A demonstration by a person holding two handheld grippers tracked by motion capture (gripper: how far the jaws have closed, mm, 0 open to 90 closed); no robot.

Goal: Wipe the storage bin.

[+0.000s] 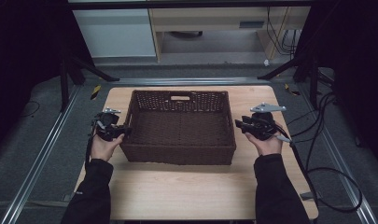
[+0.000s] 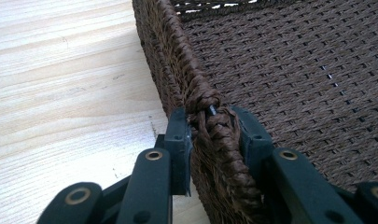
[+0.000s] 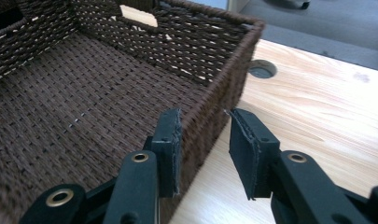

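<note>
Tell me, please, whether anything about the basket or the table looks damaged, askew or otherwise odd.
Nothing stands out. The woven basket sits square and empty on the table, its weave intact. The left gripper clamps its rim; the right gripper straddles the opposite wall.

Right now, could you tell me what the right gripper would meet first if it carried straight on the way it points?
Probably the basket's right wall, whose rim already lies between the right gripper's open jaws.

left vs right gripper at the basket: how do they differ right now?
Left gripper is clamped on the basket rim, pads pressing the weave; right gripper straddles the opposite rim, its outer pad clear of the wall. The right gripper carries a grey plate on top that stands out larger in the high view. Both sit at side walls, one jaw inside, one outside.
</note>
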